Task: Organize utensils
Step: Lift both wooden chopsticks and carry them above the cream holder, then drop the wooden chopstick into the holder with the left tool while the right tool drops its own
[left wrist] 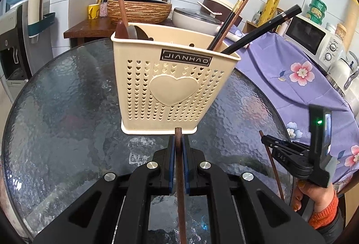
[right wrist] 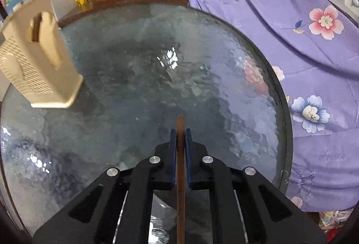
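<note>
Wooden chopstick (left wrist: 179, 167) sits pinched in the closed left gripper (left wrist: 178, 143), aimed at the beige holder (left wrist: 172, 86) on the glass counter (left wrist: 67, 98) – prob. for dropping in. Right gripper (right wrist: 180, 143) fingers clamp a second chopstick (right wrist: 180, 176), w/ holder off to its left.

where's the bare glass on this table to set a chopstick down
Bare glass table lies right of the beige utensil holder, up to the rim by the purple floral cloth, and left of the holder in the left wrist view. The holder's own top is crowded with chopsticks and a spoon.
</note>
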Available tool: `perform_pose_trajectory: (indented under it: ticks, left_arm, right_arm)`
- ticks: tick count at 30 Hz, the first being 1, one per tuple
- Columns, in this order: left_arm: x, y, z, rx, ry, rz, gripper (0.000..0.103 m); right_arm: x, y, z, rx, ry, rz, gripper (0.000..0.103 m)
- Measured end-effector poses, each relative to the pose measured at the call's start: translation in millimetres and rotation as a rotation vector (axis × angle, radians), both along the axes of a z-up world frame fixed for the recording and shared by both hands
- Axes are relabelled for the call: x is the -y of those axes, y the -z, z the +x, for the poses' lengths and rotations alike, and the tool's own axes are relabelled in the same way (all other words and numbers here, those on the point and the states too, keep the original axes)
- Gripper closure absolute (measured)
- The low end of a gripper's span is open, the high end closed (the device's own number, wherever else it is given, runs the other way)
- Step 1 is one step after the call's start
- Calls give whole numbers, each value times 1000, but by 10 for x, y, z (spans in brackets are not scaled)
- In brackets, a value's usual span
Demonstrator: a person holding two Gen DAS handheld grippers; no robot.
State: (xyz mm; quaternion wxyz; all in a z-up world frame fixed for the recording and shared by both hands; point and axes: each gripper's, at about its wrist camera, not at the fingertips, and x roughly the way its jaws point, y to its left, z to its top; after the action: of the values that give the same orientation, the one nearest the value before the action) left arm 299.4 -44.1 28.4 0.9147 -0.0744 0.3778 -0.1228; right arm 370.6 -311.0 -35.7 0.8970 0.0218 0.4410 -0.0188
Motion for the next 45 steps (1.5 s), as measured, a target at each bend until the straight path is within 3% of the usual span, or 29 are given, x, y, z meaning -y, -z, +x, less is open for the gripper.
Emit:
perform_pose_trajectory:
  ticks: [8, 18, 32, 45]
  left_arm:
    - [-15, -148, -99, 39, 14, 0, 96]
    - [-98, -547, -332, 134, 33, -29, 96]
    - [-179, -860, -616, 201, 80, -68, 97]
    - [-201, -1084, -750, 251, 108, -76, 97]
  right_arm:
    - [-208, -582, -257, 168, -90, 129, 95]
    - [-435, -1347, -738, 353, -211, 259, 95]
    - [-803, -1736, -1150, 425, -350, 245, 95]
    - [-941, -1923, -1294, 454, -385, 242, 95]
